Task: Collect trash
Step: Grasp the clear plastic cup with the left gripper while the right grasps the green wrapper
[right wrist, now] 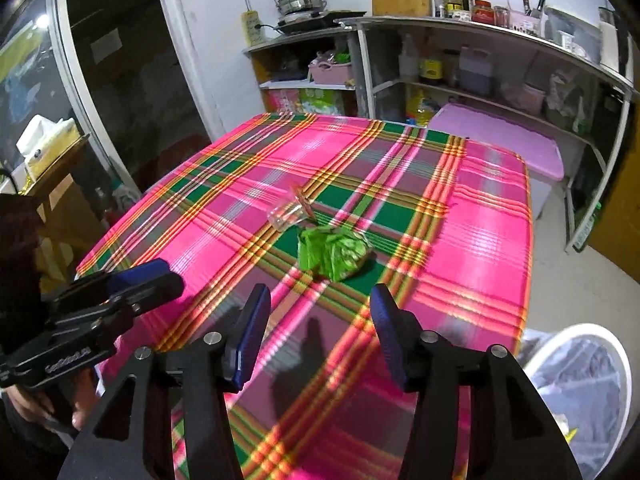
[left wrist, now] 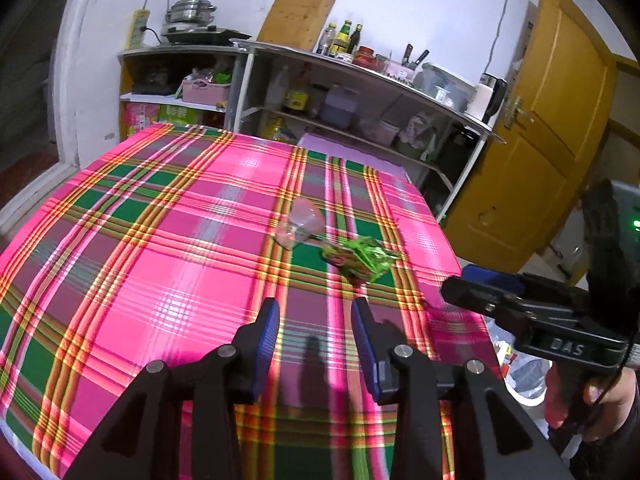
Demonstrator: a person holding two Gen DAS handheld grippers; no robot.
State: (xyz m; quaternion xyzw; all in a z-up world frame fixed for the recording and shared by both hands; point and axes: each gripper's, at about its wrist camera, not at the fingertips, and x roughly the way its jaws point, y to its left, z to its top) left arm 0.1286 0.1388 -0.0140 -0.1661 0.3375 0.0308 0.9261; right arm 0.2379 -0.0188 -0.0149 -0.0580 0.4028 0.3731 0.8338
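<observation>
A crumpled green wrapper [left wrist: 360, 259] lies on the pink plaid tablecloth [left wrist: 160, 240], with a clear plastic cup [left wrist: 299, 226] on its side just beyond it. Both show in the right wrist view too: the wrapper [right wrist: 334, 254] and the cup [right wrist: 289, 216]. My left gripper [left wrist: 316, 308] is open and empty, above the cloth short of the wrapper. My right gripper [right wrist: 320, 300] is open and empty, just short of the wrapper. The right gripper also shows at the right of the left wrist view [left wrist: 472, 284], and the left gripper at the left of the right wrist view [right wrist: 156, 276].
A white bin with a clear liner [right wrist: 580, 392] stands on the floor by the table's right corner. Metal shelves with bottles and jars [left wrist: 360, 92] line the back wall. A lilac box [right wrist: 500, 140] sits behind the table. A yellow door [left wrist: 540, 140] is at right.
</observation>
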